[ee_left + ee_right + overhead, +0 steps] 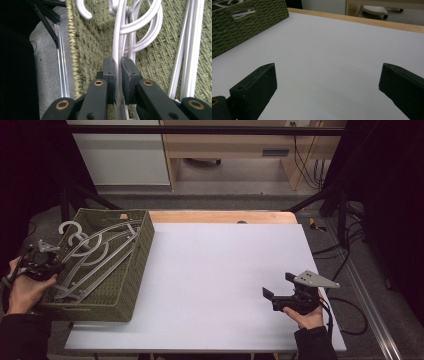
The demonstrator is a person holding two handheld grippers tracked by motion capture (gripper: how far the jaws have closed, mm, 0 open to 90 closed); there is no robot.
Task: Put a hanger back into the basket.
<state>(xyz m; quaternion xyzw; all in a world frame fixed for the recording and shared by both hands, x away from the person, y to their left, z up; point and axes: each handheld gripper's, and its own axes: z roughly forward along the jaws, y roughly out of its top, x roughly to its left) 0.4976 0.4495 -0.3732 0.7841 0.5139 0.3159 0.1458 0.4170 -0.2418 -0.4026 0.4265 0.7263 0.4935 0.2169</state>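
Note:
A green woven basket (135,265) sits at the table's left and holds several white plastic hangers (95,255). My left gripper (42,260) is at the basket's left rim, held in a hand. In the left gripper view its jaws are closed on the white bar of one hanger (117,45), with the pads (110,72) pressing it from both sides (118,72). My right gripper (279,287) rests low over the white table sheet at the right, jaws wide apart (327,82) with nothing between them.
The white sheet (220,270) covers the wooden table (225,216). The basket's wall (239,30) lies far left in the right gripper view. Dark frame bars and cables (345,250) run beside the table's right edge. A cabinet stands beyond the far edge.

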